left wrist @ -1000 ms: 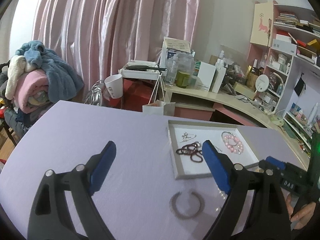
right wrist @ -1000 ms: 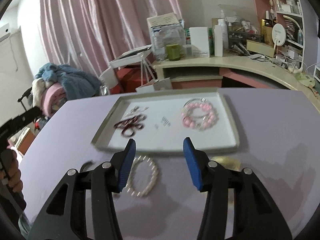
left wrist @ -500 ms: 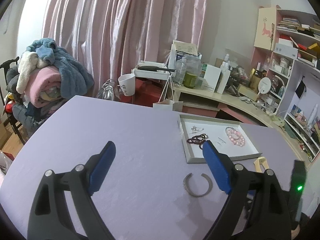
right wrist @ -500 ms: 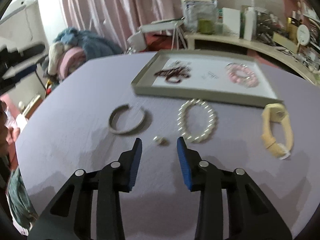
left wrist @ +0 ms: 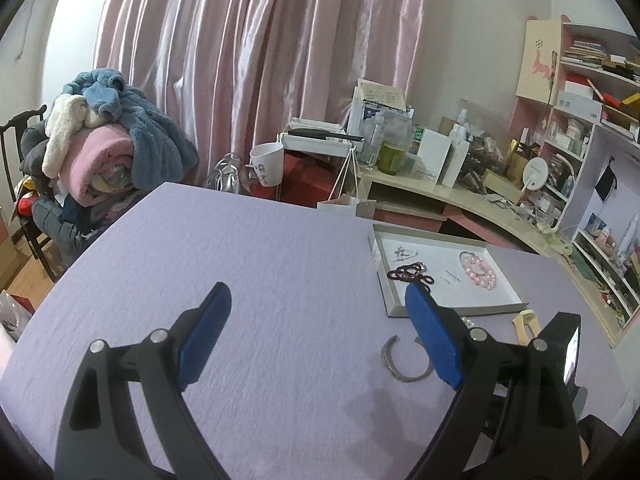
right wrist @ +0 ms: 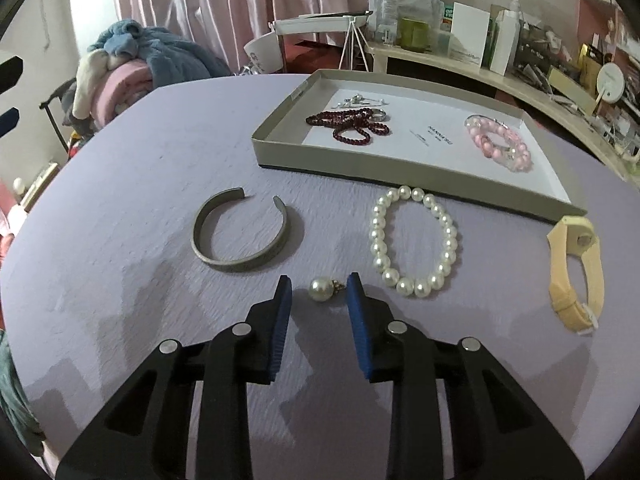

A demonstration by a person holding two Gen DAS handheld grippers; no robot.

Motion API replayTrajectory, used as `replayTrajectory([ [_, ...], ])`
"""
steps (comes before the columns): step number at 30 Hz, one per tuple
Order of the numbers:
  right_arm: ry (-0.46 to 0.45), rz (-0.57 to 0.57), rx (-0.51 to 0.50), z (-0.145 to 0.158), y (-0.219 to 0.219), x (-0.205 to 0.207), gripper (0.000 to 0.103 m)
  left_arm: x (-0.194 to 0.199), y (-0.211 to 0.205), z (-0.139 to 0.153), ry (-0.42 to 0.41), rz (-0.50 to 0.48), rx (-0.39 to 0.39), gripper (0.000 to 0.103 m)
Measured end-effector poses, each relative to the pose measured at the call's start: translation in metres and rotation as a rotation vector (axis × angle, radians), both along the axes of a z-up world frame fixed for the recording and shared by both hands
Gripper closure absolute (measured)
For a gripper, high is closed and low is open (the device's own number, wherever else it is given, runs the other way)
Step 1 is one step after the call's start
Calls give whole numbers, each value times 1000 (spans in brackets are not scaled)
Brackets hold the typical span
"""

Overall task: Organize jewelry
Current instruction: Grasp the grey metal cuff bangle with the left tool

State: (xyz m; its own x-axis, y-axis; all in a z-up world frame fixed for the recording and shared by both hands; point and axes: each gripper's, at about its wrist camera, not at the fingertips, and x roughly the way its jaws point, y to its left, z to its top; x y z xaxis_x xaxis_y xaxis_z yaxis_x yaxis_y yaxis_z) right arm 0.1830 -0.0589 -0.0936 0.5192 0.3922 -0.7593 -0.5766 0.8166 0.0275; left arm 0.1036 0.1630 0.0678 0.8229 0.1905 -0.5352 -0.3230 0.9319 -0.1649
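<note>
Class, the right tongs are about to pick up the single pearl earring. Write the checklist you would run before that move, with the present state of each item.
1. Pearl earring sits between the right tongs: ok.
2. Pads press on the earring: not ok; the jaws have just been closing, but a gap shows on the left side.
3. Pearl bracelet lies outside the jaws: ok.
4. Silver cuff bangle lies outside the jaws: ok.
5. Tray has bare floor for the earring: ok.
6. Left tongs open and away from the earring: ok.
</note>
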Motion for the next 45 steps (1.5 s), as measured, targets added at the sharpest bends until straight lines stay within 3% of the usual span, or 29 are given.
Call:
replayTrajectory([
  [2,-6,2,-9,0,3,1,73,1,0,-2,5,0,-3,14],
  [4,-8,8,-13,0,4,1,84,3,-1,-5,13,-1,-6,14],
  [12,25,-4,21,2,-19,-6,84,17,-10,-29,83,-31,-27,14],
  [20,24,-59,118,23,-66,-5,84,59,-55,-82,220,-117,-50,8],
  [28,-3,-112,168,38,-101,3,84,104,-90,-127,379,-118,30,7],
  [37,11,-128,194,35,-112,11,84,127,-104,-132,419,-94,57,4],
  [38,12,-126,196,35,-113,11,84,128,-104,-131,419,-86,55,5],
  [40,12,-125,201,35,-113,10,84,129,-105,-130,408,-76,58,17],
  [41,11,-125,203,35,-113,10,84,128,-107,-128,396,-81,64,37],
  [45,5,-125,215,38,-115,9,84,121,-105,-124,390,-98,57,36],
])
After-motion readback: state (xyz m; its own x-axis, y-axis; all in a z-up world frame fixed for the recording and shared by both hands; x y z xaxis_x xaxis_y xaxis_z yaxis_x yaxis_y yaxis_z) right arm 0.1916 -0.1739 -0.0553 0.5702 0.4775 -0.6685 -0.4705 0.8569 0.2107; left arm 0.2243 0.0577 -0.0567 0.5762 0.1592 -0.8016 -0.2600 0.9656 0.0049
